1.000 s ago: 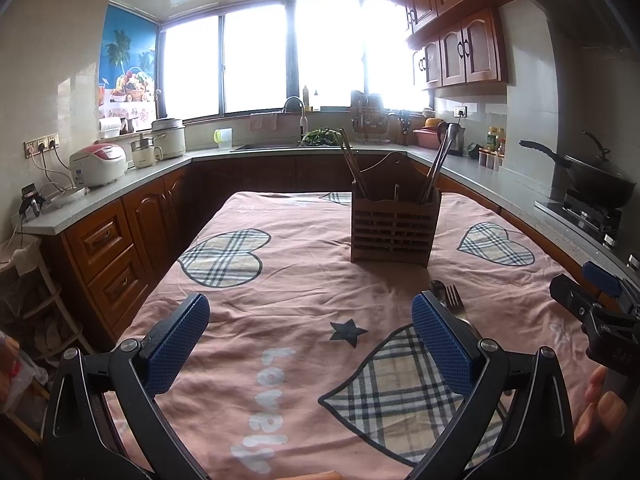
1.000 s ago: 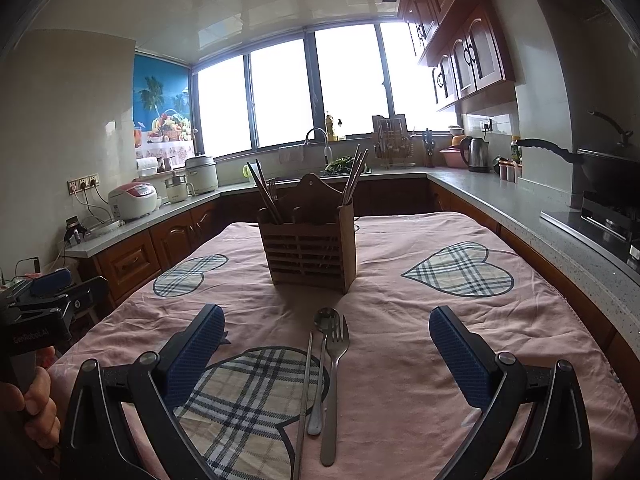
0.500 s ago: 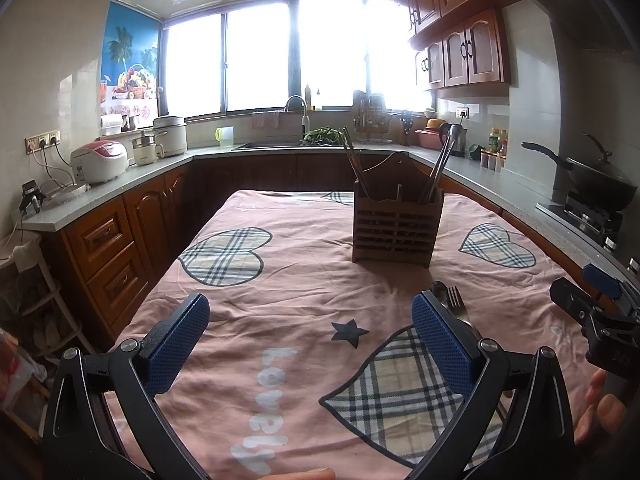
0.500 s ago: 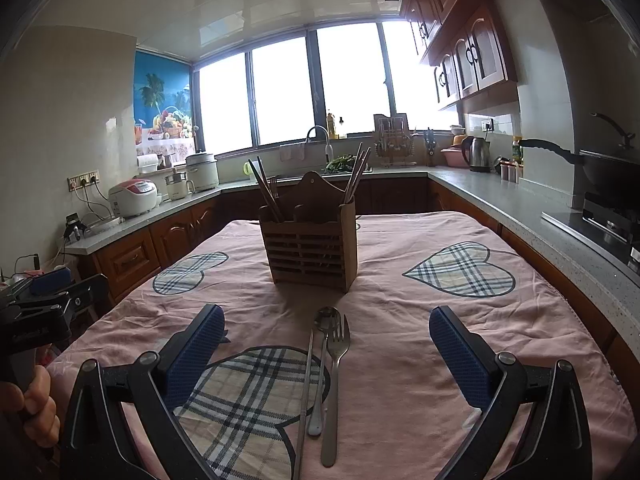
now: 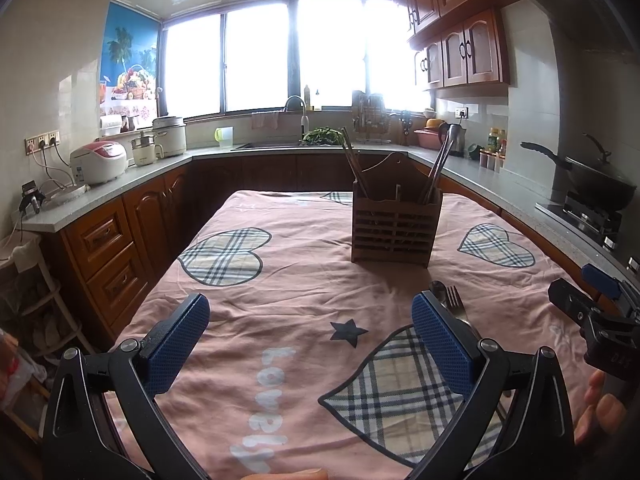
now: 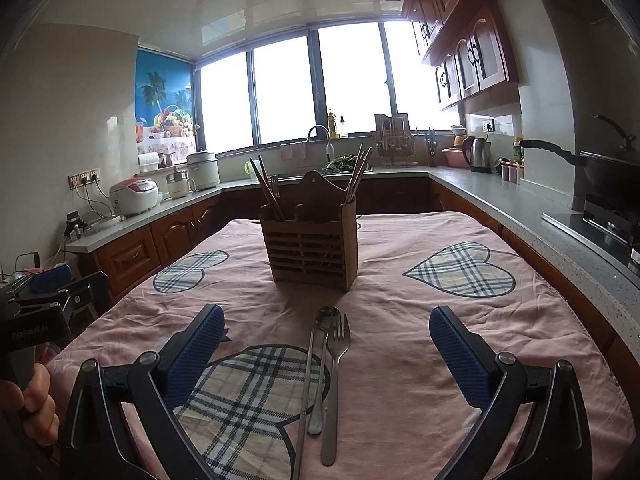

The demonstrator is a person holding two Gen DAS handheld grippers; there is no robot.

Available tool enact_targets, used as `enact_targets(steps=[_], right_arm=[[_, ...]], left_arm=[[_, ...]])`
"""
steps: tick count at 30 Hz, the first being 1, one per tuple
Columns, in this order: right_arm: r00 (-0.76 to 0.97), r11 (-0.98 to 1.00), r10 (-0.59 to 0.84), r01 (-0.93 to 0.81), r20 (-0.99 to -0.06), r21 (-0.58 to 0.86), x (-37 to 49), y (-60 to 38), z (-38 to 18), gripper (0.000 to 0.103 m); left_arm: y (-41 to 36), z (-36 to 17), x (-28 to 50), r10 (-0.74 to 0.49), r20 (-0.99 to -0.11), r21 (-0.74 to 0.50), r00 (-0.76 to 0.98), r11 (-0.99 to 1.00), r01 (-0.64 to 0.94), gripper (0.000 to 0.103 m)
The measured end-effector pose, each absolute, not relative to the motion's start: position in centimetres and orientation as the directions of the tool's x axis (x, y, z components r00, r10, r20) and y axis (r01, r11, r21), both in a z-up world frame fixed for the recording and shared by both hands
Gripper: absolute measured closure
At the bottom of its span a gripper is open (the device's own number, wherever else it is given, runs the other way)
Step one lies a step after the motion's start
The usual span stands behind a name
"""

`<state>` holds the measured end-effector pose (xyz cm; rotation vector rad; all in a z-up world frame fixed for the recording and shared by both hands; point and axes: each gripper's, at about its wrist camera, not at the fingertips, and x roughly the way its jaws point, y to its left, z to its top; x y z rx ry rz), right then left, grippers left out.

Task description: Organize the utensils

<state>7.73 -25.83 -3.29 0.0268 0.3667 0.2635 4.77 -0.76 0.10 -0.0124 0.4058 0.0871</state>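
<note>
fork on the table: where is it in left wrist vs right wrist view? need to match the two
Left wrist: fork lies right of center, only its tines and neck showing behind the left gripper's right finger.
Right wrist: fork lies in full at lower center, between the right gripper's fingers, rightmost of three utensils.
Shared landmark: wooden utensil holder, standing beyond the fork in both.

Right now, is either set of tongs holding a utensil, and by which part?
Nothing is held. Left tongs and right tongs are open; the steel fork, spoon and chopstick lie on the pink tablecloth.
</note>
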Motion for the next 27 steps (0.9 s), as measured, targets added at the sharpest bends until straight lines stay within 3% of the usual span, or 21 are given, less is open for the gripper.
enact_targets(steps=[27], right_arm=[[0.901, 0.964, 0.264, -0.256, -0.345, 0.067, 7.44, -26.06, -3.0, 0.0]], left_arm=[[-0.84, 0.35, 4.32, 0.084, -0.387, 0.003, 0.918, 0.996, -0.09, 0.0]])
